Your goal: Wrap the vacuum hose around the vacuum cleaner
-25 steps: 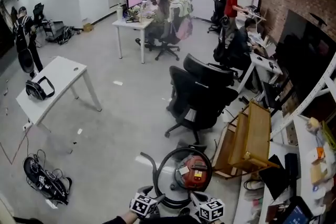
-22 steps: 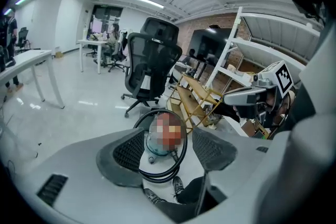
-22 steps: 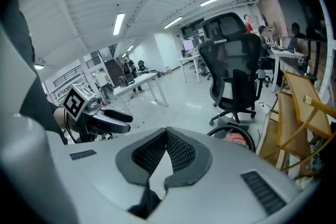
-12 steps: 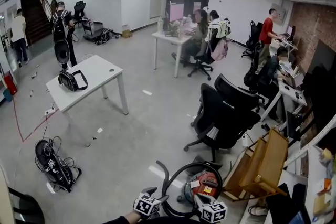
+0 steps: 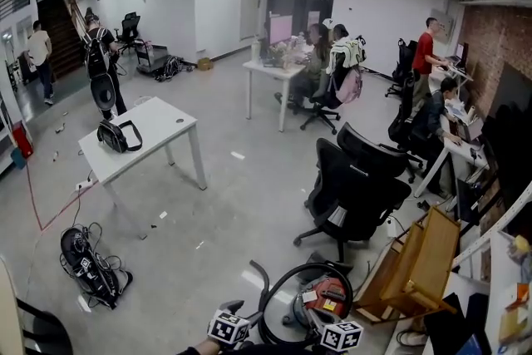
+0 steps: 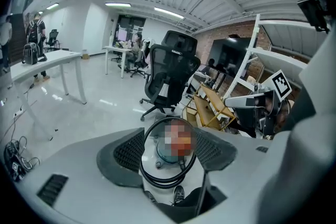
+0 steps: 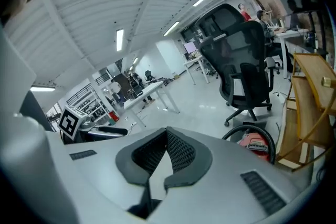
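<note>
The red vacuum cleaner [image 5: 326,298] stands on the floor just ahead of me, with its black hose [image 5: 278,295] lying in a loop around it. Both grippers sit at the bottom edge of the head view, above the vacuum. My left gripper [image 5: 236,313] is open; through its jaws [image 6: 169,136] I look down on the vacuum and the hose loop [image 6: 167,182], and nothing is between the pads. My right gripper [image 5: 322,322] is shut and empty, its tips together [image 7: 167,132]. In the right gripper view the vacuum [image 7: 255,143] lies to the right, apart from the jaws.
A black office chair [image 5: 357,187] stands just beyond the vacuum. A tilted wooden rack [image 5: 426,258] is at its right. A white table [image 5: 141,133] with a bag and a tangle of cables [image 5: 90,268] are at the left. People sit at desks further back.
The head view has swung, so the vacuum now shows lower and further right in it. Both grippers stay at the bottom edge, with their jaws as before.
</note>
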Available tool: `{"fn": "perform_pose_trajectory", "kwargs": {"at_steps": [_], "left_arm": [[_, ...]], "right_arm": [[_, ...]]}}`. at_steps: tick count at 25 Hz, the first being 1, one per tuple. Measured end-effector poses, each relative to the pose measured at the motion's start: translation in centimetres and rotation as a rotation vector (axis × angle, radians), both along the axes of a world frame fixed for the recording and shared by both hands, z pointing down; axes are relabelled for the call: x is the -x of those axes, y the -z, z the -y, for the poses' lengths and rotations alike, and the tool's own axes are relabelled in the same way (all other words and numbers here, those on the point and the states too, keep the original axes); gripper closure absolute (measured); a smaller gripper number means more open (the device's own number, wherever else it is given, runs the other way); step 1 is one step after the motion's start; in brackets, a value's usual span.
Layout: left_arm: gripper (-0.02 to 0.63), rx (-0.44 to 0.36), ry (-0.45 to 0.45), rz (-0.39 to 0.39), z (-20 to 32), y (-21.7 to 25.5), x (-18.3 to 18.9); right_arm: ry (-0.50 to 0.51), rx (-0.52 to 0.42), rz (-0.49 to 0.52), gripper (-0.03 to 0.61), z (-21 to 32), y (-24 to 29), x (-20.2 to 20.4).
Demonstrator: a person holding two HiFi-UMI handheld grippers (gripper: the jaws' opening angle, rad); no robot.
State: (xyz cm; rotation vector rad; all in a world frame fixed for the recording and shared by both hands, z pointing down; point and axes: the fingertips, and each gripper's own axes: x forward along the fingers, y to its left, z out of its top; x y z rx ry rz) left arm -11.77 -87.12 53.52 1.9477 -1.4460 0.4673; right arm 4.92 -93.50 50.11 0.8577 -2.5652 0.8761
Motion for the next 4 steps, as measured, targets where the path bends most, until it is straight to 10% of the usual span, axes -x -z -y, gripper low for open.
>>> {"fn": "perform_pose_trajectory", "kwargs": {"at_steps": [4], "left_arm": [[0.314, 0.009, -0.010, -0.005, -3.6, 1.5, 1.7]], "right_arm": [[-0.009, 0.006, -0.007, 0.565, -3.9, 1.4, 1.7]]}}
